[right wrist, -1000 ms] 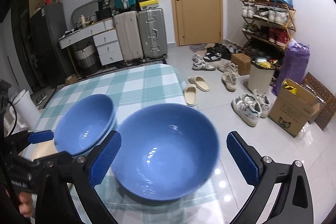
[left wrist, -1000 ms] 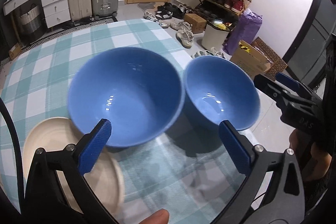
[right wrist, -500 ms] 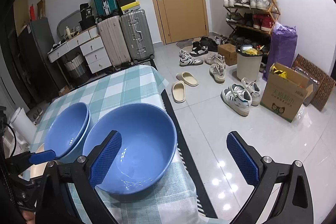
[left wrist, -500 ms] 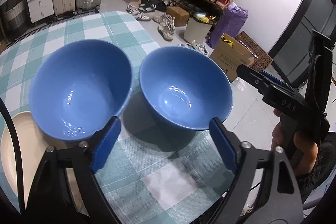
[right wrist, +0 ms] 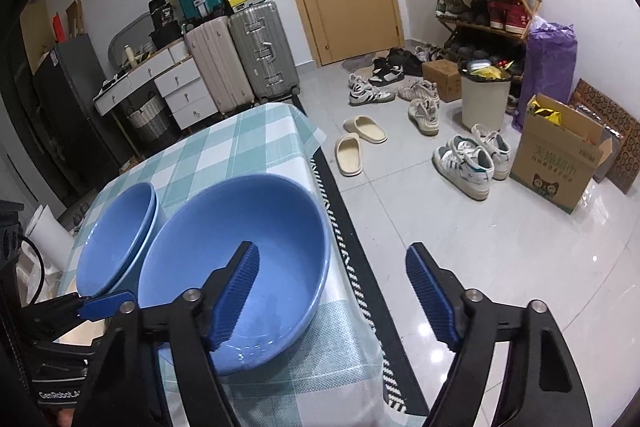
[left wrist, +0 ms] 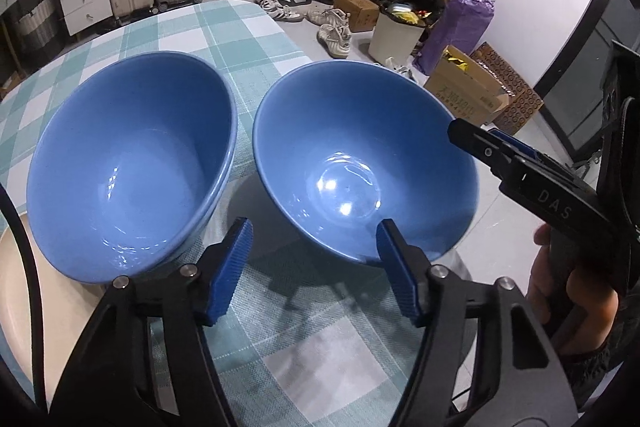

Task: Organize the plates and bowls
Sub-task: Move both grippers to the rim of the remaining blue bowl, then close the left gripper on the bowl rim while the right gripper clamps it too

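Note:
A single blue bowl [left wrist: 360, 163] [right wrist: 240, 247] sits near the right edge of the checked table [left wrist: 320, 347]. A stack of two blue bowls [left wrist: 132, 163] [right wrist: 116, 239] stands just left of it. My left gripper [left wrist: 314, 267] is low at the single bowl's near side. Its jaws are closing, the bowl's near wall lies between them, and the pads are off it. My right gripper [right wrist: 334, 295] straddles that bowl's right rim, one finger over the inside and one outside. Its jaws are closing too, without touching.
A cream plate [left wrist: 24, 287] lies at the table's left, partly under the stack. The table edge [right wrist: 344, 267] runs right beside the single bowl, with a tiled floor, shoes [right wrist: 464, 163] and a cardboard box [right wrist: 560, 163] beyond. Suitcases stand at the back.
Both grippers have come closer and lower to the single bowl, the left one sliding right off the stack. Both pairs of jaws have narrowed. The bowls have not moved.

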Demonstrator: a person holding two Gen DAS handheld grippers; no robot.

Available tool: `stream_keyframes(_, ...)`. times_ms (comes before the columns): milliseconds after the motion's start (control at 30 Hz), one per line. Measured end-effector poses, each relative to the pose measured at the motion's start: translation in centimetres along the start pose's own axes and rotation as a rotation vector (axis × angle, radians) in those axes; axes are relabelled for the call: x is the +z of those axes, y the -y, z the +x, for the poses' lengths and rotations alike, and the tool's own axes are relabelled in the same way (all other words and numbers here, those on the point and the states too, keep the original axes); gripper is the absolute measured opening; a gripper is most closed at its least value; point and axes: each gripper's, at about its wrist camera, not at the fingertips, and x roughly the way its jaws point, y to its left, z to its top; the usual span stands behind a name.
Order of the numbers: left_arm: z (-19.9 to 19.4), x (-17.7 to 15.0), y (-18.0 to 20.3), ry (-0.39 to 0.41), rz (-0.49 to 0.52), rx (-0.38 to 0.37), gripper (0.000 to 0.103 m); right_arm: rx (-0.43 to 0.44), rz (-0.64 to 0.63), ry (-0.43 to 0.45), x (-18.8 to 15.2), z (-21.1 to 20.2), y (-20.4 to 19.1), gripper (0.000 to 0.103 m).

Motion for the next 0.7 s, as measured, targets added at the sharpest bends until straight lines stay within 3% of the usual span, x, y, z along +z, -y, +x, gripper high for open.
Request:
stream_keyframes(300, 1.3, 0.5, -0.8, -0.002, -0.018, 0.013, 0.053, 0.021, 0.030, -0.023, -1.1, 2.3, -0.2, 0.042)
stream_keyframes(433, 1.7, 0.8, -1.1, 0.002, -0.014, 0.009, 0.051, -0.003, 0.035, -0.035, -1.6, 3.1, -0.6, 0.037)
stream_keyframes(500, 1.7, 0.7, -1.0, 0.002, -0.016, 0.008, 0.046, 0.007, 0.034, -0.030, -1.6, 3.2, -0.8, 0.035)
stream_keyframes(700, 2.0, 1.0, -0.8, 0.006, 0.002, 0.002, 0.029, -0.013, 0.026, -0.029, -1.7, 3.5, -1.1, 0.016)
